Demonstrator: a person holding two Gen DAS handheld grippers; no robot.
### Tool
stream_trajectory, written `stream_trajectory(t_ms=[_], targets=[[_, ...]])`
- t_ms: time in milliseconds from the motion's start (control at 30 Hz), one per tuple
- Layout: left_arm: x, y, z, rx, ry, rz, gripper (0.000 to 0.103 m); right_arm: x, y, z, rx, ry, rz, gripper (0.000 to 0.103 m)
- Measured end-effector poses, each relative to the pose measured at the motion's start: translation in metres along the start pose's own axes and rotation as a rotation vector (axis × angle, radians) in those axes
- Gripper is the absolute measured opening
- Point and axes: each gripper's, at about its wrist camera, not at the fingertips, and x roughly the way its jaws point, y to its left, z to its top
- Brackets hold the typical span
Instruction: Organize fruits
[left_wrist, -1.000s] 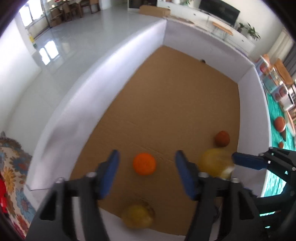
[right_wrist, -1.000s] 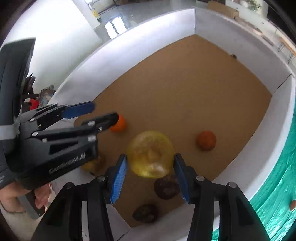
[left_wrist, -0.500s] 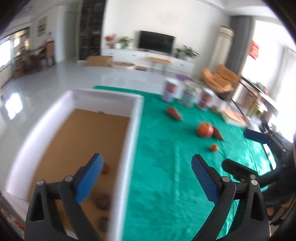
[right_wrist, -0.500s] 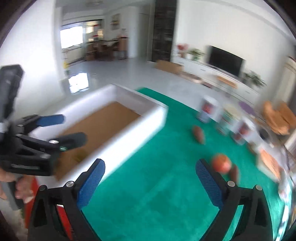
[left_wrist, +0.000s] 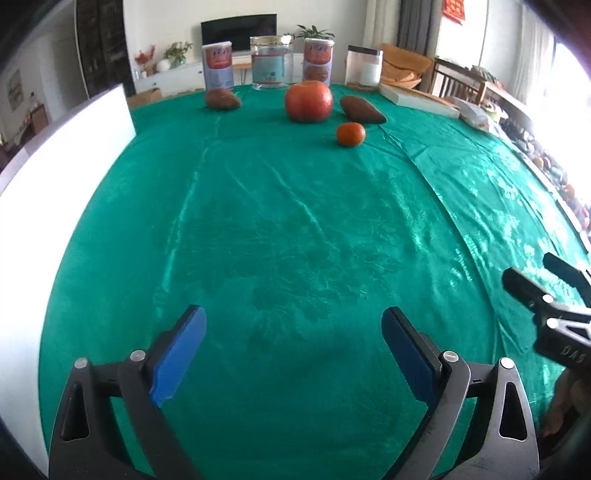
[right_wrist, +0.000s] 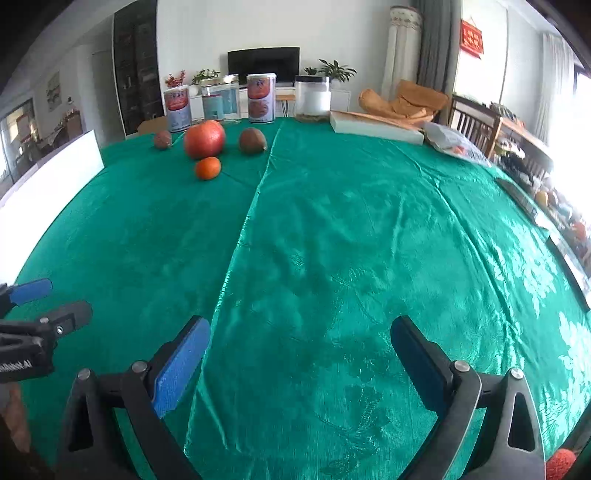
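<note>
A large red-orange fruit (left_wrist: 308, 100) (right_wrist: 204, 138), a small orange (left_wrist: 350, 134) (right_wrist: 208, 168) and two brown fruits (left_wrist: 222, 99) (left_wrist: 361, 109) lie at the far side of the green tablecloth (left_wrist: 288, 229). The white box wall (left_wrist: 55, 155) stands at the left; it also shows in the right wrist view (right_wrist: 51, 173). My left gripper (left_wrist: 293, 349) is open and empty, low over the near cloth. My right gripper (right_wrist: 301, 356) is open and empty, to the right of the left one.
Several cans and jars (left_wrist: 271, 62) stand behind the fruits at the far edge. A flat white box (right_wrist: 375, 127) and a plastic bag (right_wrist: 454, 144) lie at the far right. Chairs stand beyond the right edge.
Both grippers have swung from over the box to the green table. The right gripper has let go of the yellow fruit in the box and now is open wide.
</note>
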Motion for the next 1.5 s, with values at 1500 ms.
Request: stream_trajectory(t_ms=[1500], targets=[[0.005,0.015,-0.006,-0.031,0.014,0.025,0.098,0.027,0.015,-0.001,0.034,-0.052,-0.093,0.098]])
